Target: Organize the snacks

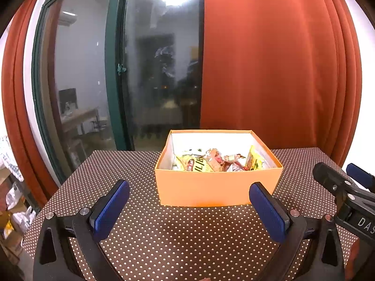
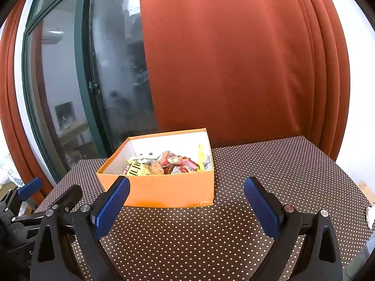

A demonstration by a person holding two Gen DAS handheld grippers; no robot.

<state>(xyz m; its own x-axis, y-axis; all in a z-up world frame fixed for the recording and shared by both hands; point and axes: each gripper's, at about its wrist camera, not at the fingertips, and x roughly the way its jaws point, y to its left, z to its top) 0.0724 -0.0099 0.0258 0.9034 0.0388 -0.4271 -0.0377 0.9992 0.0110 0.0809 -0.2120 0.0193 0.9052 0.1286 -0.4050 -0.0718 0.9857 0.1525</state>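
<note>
While lidless, orange box [image 1: 218, 187] — snack-filled.

A polka-dot table [image 1: 131, 164] is stretching ahead of the hand-held gripper; beyond, an orange curtain [image 1: 257, 58] is hanging beside a dark window [image 1: 89, 70].

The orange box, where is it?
The orange box sits on the dotted tablecloth, ahead of both open tongs, before the curtain.

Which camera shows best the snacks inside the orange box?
The left wrist view: it faces the orange box squarely, so the snacks spread across its width. The right wrist view shows the same snacks from an angle, slightly more bunched together.
</note>
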